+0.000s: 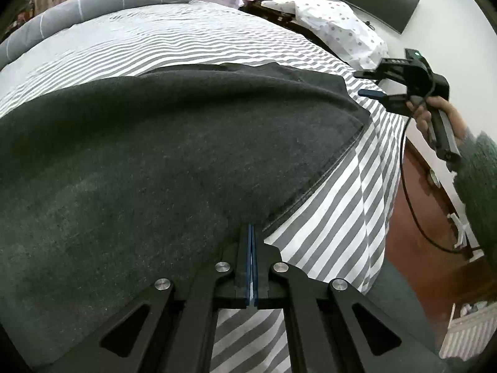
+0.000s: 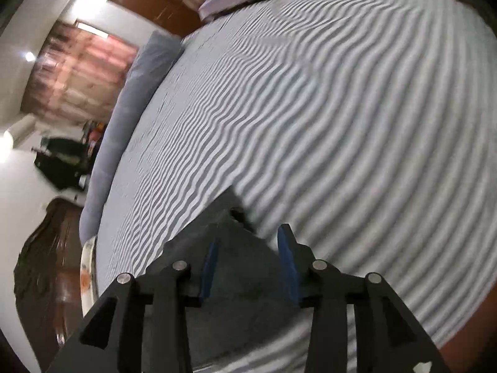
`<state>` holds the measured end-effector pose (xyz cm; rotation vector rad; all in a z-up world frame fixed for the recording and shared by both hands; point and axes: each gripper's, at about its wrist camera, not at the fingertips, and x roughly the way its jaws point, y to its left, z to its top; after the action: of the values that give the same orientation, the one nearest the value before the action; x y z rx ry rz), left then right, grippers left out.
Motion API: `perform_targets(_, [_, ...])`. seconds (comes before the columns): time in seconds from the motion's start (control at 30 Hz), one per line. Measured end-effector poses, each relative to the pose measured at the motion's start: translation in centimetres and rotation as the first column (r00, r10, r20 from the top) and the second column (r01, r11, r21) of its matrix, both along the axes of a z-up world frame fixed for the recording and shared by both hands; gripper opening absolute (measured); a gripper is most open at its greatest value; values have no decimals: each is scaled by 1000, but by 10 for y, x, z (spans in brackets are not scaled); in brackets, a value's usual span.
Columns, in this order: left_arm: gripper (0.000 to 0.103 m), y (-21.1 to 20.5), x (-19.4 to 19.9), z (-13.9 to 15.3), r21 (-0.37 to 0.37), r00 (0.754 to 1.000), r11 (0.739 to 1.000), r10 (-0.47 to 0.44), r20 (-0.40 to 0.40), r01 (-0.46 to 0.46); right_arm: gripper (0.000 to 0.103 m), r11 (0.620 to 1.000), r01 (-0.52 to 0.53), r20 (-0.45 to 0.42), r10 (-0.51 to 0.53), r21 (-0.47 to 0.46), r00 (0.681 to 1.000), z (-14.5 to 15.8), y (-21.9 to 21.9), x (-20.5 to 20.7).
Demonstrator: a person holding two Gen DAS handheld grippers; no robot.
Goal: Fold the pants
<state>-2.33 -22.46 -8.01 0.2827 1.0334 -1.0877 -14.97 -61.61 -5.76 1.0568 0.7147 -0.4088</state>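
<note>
Pressed together at the hem of the dark grey pants (image 1: 161, 155) are the left gripper's (image 1: 252, 233) jaws. Beyond it, the pants are spread flat on the striped bed (image 1: 192, 40). At their far corner, the right gripper (image 2: 248, 248) is held with jaws apart, nothing clamped.
</note>
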Motion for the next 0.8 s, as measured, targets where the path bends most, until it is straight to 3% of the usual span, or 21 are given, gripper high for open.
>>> perform_targets(0.2, [1,0,-2,0,4,1000,1000,12,1,-12,37,985,-150,14,149,89,989,-7,0,38])
perform_targets(0.3, [1,0,-2,-1,4,1000,1000,13,0,-13,37,943,-309,106,297,125,949,-2,14,44])
perform_targets(0.37, [1,0,-1,-1,1,1000,1000,16,-5,-16,37,919,-382,74,377,94,923,0,23,46])
perform_targets(0.43, [1,0,0,-1,0,1000,1000,18,-8,-18,38,938,-348,-32,348,1,937,2,23,47])
perform_targets(0.53, [1,0,0,-1,3,1000,1000,22,-9,-22,37,967,-255,8,255,-10,967,4,6,42])
perform_targets(0.6, [1,0,0,-1,3,1000,1000,26,-10,-26,38,975,-221,-20,220,-37,975,4,-3,46])
perform_targets(0.73, [1,1,-1,-1,5,1000,1000,29,-12,-29,38,957,-278,-2,279,83,960,-14,-4,61])
perform_targets(0.8, [2,1,-1,-1,7,999,1000,30,-11,-30,38,940,-331,32,330,82,944,-12,5,65])
